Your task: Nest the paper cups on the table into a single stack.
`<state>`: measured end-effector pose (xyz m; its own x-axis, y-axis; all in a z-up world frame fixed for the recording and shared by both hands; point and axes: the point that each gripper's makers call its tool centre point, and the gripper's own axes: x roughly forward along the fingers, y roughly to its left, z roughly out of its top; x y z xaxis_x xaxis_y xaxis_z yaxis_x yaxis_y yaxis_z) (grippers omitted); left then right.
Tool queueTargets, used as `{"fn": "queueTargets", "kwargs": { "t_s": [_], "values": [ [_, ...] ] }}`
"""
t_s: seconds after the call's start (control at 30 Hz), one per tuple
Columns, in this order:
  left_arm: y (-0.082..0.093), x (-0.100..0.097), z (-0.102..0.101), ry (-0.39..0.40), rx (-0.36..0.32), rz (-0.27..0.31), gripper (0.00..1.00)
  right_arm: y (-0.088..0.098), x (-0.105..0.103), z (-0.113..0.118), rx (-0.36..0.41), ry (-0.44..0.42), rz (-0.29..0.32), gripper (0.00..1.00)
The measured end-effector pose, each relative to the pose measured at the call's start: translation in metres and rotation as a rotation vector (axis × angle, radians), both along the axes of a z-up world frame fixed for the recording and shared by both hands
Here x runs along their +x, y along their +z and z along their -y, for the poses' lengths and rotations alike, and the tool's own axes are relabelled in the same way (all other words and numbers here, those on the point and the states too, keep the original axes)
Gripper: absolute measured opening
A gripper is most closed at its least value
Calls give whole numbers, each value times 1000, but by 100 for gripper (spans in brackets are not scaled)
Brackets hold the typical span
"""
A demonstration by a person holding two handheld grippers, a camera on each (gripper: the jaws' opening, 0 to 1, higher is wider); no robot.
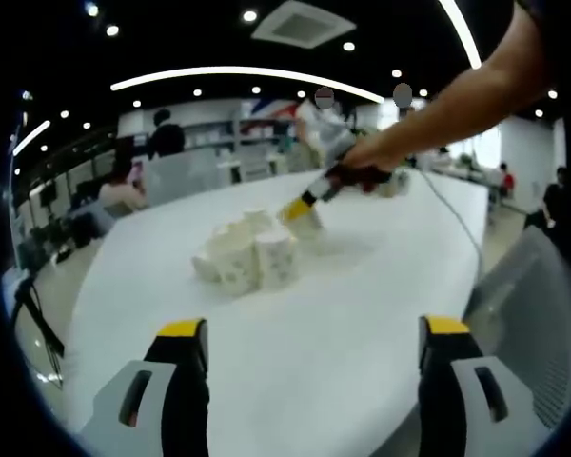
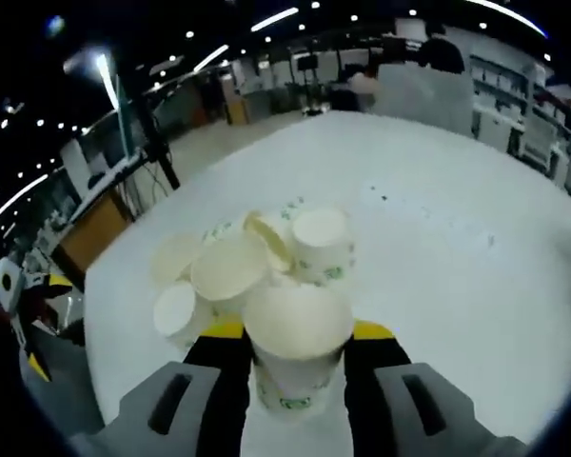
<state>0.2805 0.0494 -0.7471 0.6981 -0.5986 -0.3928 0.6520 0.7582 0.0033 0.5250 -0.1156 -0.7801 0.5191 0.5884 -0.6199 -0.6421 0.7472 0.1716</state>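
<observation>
the right hand-held gripper [image 2: 298, 354] is clamped on one upside-down paper cup [image 2: 298, 347], at the near edge of the cup cluster [image 2: 257, 262] on the white bench [image 2: 438, 248]. the left hand-held gripper [image 1: 314, 333] hangs with jaws apart and nothing between them, well short of the cluster. judged step: lift the held cup clear. keep the squeeze light so the wall does not crush, raise it straight up, then lower it squarely over a neighbouring inverted cup.

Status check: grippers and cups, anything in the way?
Right gripper shut on one paper cup. Left gripper open. Loose cups clustered mid-table. No obstruction seen.
</observation>
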Motion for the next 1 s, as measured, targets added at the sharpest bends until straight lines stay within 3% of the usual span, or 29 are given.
{"fn": "queueTargets", "kwargs": {
  "t_s": [0.17,0.43,0.77,0.87,1.0],
  "values": [
    [0,0,-1,4,-2,0,91,25,8,3,103,-57,99,33],
    [-1,0,0,-1,-2,-8,91,70,16,2,195,-74,330,32],
    [-3,-2,1,-2,1,-16,92,78,12,4,201,-66,378,31],
    [5,1,-1,2,7,41,98,80,8,4,198,-56,390,31],
    [5,0,1,-10,29,56,100,82,4,3,214,-52,399,31]
  ]
}}
